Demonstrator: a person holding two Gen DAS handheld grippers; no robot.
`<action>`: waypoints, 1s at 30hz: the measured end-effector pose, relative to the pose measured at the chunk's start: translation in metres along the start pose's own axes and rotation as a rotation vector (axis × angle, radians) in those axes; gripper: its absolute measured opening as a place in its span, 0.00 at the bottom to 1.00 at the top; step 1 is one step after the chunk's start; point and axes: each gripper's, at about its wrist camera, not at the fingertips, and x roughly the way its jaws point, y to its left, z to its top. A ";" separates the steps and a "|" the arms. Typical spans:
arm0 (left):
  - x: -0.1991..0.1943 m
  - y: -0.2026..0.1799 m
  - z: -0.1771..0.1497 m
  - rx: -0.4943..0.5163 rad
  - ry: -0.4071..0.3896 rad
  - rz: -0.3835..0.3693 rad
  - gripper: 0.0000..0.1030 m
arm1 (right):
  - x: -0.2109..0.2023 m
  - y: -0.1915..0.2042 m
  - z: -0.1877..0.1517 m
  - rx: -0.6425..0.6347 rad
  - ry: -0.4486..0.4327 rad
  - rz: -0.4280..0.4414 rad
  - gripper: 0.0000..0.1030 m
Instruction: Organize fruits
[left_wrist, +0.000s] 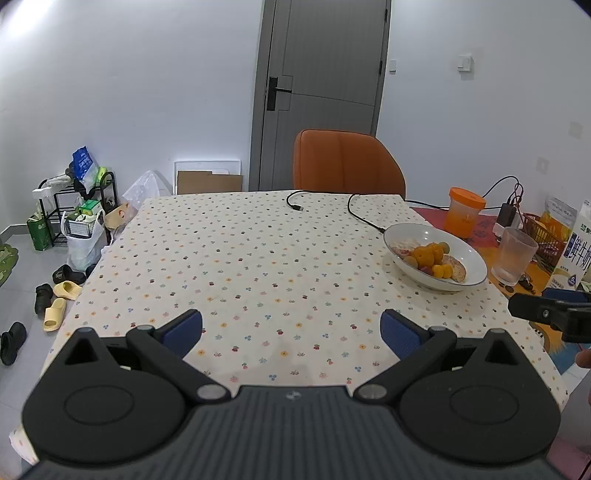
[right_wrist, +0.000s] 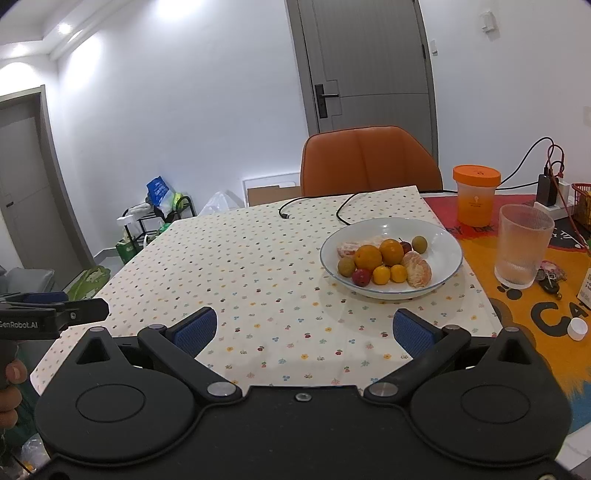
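Holding both grippers low over the near edge of the table (right_wrist: 258, 266), we carry nothing: the left gripper (left_wrist: 291, 328) has its fingers spread wide over bare cloth, and the right gripper (right_wrist: 304, 328) has its fingers spread just as wide.

From the right wrist view, the fruits (right_wrist: 384, 264) sit together in the white bowl (right_wrist: 443, 240) at about one o'clock, near the right edge of the dotted cloth. We count two oranges in the middle, two small yellow fruits and a red one in front of them, two greenish ones at the sides, another red one behind, and peeled citrus pieces at the right and at the back. From the left wrist view the same bowl (left_wrist: 469, 254) lies at about two o'clock.

No fruit shows loose on the cloth, so every piece we can see already lies gathered in the bowl. That fits a finished gathering, and it fits equally a mixed heap waiting to be sorted by kind. Which of the two we cannot settle from here.

A glass (right_wrist: 524, 247) and an orange-lidded cup (right_wrist: 476, 199) stand beyond the bowl at two o'clock.
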 end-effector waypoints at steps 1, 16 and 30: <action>0.000 0.000 0.000 0.000 0.001 0.000 0.99 | 0.000 0.000 0.000 -0.001 0.000 0.000 1.00; 0.001 -0.001 -0.002 0.004 0.006 -0.001 0.99 | 0.002 -0.001 -0.001 0.000 0.003 -0.004 1.00; 0.001 -0.003 -0.006 0.012 0.003 -0.013 0.99 | 0.004 -0.001 -0.004 -0.004 0.012 -0.003 1.00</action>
